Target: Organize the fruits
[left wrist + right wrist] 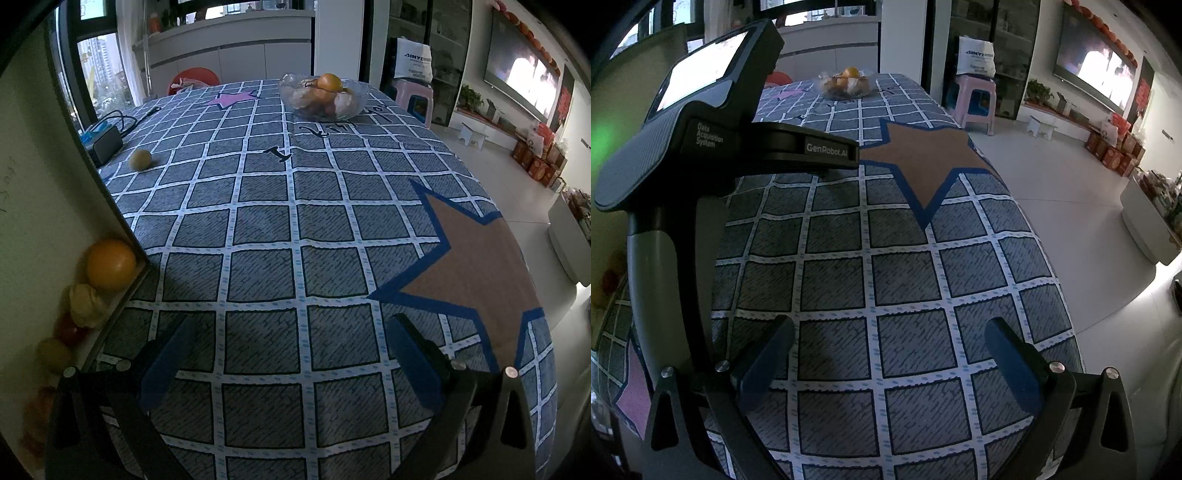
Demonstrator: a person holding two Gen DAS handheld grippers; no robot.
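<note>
A glass bowl (pixel 322 96) holding an orange (pixel 330 81) and other fruit stands at the table's far end; it also shows in the right wrist view (pixel 845 85). A loose yellow fruit (pixel 140 159) lies on the cloth at the far left. A box (pixel 110 306) at the left edge holds an orange (pixel 110 263) and several other fruits. My left gripper (pixel 291 347) is open and empty above the checked tablecloth. My right gripper (pixel 890 350) is open and empty, with the left gripper's body (pixel 701 140) just to its left.
A dark device with cables (pixel 105 138) lies at the far left of the table. The table's right edge (pixel 517 236) drops to the floor. A pink stool (pixel 975 103) stands beyond the table. A brown star patch (pixel 472 266) marks the cloth.
</note>
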